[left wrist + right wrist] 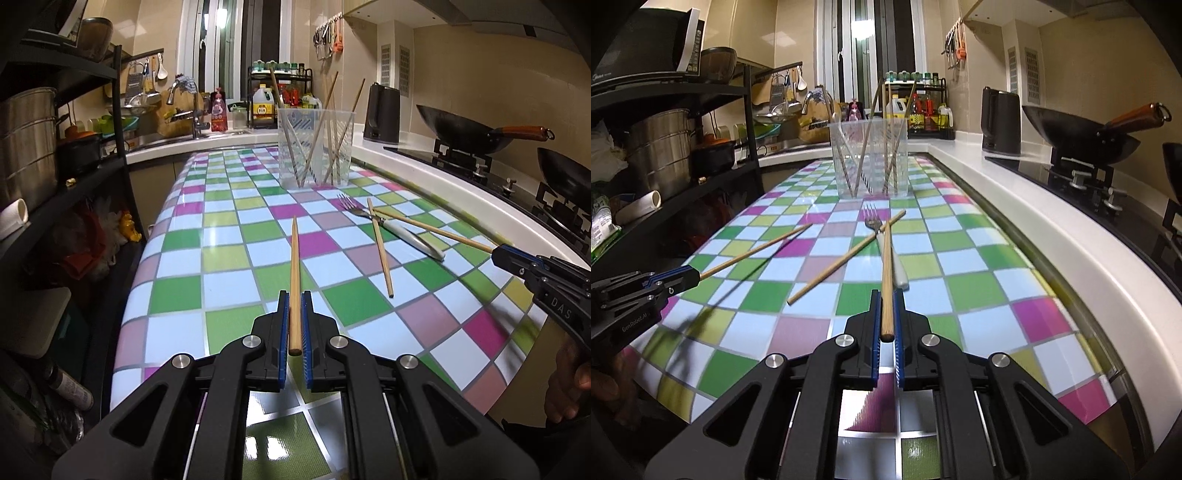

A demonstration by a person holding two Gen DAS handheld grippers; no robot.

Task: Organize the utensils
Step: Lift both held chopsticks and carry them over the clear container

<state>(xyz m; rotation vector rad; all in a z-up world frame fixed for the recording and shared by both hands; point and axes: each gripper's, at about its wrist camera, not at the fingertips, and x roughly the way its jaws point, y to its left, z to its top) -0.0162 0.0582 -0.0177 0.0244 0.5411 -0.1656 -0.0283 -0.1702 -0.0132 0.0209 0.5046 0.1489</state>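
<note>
- On the checkered surface point(229, 258), far end, a clear plastic cup point(316, 147) already holds several chopsticks; light, it may tip if knocked.
- Near it lie a fork point(886, 243), smooth-handled and heavier, and a loose chopstick point(846, 254) crossing it.
- Left claw point(294, 321) grips one chopstick point(294, 273) by its thick end; stiff, light, slippery.
- Right claw point(886, 317) pinches another chopstick point(886, 277) likewise.

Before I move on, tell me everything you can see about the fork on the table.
The silver metal fork with the white handle lies flat on the checked tablecloth, in front of the clear plastic cup, tines towards the cup. Its handle looks like smooth plastic or ceramic. One loose wooden chopstick lies across its neck, and the wooden chopstick held by the right tongs crosses it too. Neither tongs touch the fork.
</note>
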